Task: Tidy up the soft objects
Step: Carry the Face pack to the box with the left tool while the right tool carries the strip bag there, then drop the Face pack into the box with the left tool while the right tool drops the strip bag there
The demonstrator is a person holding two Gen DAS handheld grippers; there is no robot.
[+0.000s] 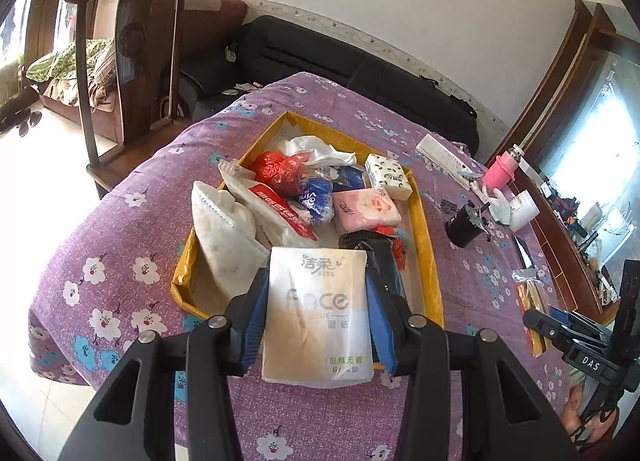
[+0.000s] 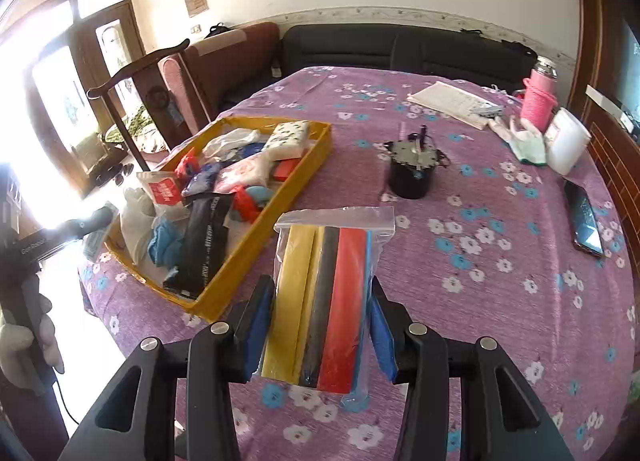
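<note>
A: Left wrist view first: our left claw (image 1: 316, 321) pinches a pack of tissues (image 1: 318, 317), blue pads pressed on both of its long sides. What worries us here?

B: The pack is soft and slick, so it could squirm out of the pads if we swing it. And the yellow tray (image 1: 430, 261), at twelve o'clock from the claw, is crowded already: a white cloth (image 1: 224, 233) at eleven, a pink tissue pack (image 1: 366, 209) at one, a red bag (image 1: 280, 169) further back. Dropping ours on that heap could tip something over the low wall.

A: And the right wrist view?

B: Our right claw (image 2: 320, 329) is clamped on a clear bag of coloured strips (image 2: 328, 301), which stands up between the pads. We judge the plastic slippery; the strips could slide down inside it and the grip go slack.

A: Where is the tray from there?

B: At ten o'clock, near, with a black pouch (image 2: 208, 245) lying at its closest corner. The black pot (image 2: 412, 177) stands at one o'clock, apart from the bag, but a wide swing could knock it.

A: So both things sit right in the claws, above the purple tablecloth (image 2: 500, 301), not yet in the tray.
</note>
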